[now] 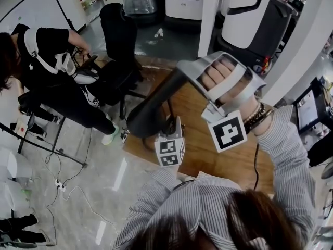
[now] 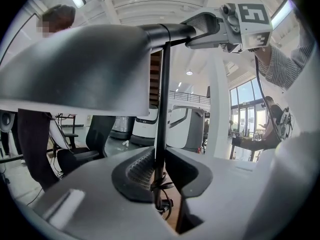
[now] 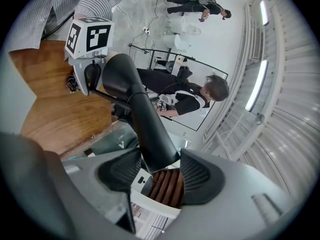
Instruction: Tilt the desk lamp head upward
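The black desk lamp head (image 1: 156, 105) slants over the wooden desk (image 1: 208, 150). My right gripper (image 1: 183, 69) is shut on the head's narrow end; in the right gripper view both pads press that end (image 3: 150, 139) at the gripper (image 3: 160, 166). Lower down, my left gripper (image 1: 174, 126) is partly hidden under the head. In the left gripper view the thin black stem (image 2: 162, 109) stands pinched between the pads of this gripper (image 2: 160, 166). The head (image 2: 85, 69) spreads overhead, with the right gripper (image 2: 200, 26) at its end. The left gripper (image 3: 92, 76) also shows in the right gripper view.
A seated person (image 1: 47, 61) and a black office chair (image 1: 117, 35) are at the left beyond the desk. White machines (image 1: 250, 14) stand at the back. Cables (image 1: 62, 186) trail on the floor, and a monitor (image 1: 309, 108) sits at the right.
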Tool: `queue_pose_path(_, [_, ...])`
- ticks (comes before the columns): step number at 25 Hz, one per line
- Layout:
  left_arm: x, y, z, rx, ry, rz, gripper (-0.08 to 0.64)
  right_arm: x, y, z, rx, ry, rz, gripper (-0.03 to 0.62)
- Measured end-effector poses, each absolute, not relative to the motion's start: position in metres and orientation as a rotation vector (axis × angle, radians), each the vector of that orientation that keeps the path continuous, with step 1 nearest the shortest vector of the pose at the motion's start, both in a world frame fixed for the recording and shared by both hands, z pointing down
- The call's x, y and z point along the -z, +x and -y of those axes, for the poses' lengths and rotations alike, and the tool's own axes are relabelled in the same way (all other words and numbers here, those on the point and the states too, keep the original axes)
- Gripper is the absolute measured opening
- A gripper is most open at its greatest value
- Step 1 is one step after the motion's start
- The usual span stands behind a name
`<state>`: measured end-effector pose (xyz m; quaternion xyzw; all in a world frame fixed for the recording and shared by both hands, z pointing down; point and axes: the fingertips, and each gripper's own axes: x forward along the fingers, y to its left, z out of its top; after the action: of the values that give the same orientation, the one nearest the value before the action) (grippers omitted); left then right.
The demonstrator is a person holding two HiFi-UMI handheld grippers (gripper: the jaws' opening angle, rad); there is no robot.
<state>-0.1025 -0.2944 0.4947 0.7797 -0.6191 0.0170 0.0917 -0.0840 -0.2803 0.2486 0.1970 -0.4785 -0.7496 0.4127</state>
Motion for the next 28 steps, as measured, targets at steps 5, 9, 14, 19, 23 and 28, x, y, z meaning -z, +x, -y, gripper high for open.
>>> queue_pose_path(5, [-0.496, -0.102, 0.294, -0.083, 2.328, 1.846, 0.058, -0.253, -0.080, 0.280, 1.848, 0.552, 1.253, 0.236])
queue_pose_path(9, [-0.496, -0.102, 0.294, -0.107, 2.331, 1.849, 0.055, -0.253, -0.079, 0.280, 1.832, 0.584, 1.277, 0.236])
queue_pose_path(14, [-0.494, -0.102, 0.294, -0.111, 2.336, 1.840, 0.055, -0.253, -0.077, 0.280, 1.810, 0.624, 1.308, 0.236])
queue_pose_path(19, [-0.495, -0.102, 0.294, -0.088, 2.335, 1.817, 0.055, -0.256, -0.072, 0.281, 1.774, 0.678, 1.370, 0.236])
queue_pose_path(23, [-0.494, -0.102, 0.294, -0.083, 2.347, 1.802, 0.055, -0.260, -0.067, 0.283, 1.730, 0.750, 1.436, 0.236])
queue_pose_path(28, [-0.493, -0.100, 0.293, -0.072, 2.369, 1.778, 0.057, -0.266, -0.060, 0.284, 1.642, 0.877, 1.550, 0.236])
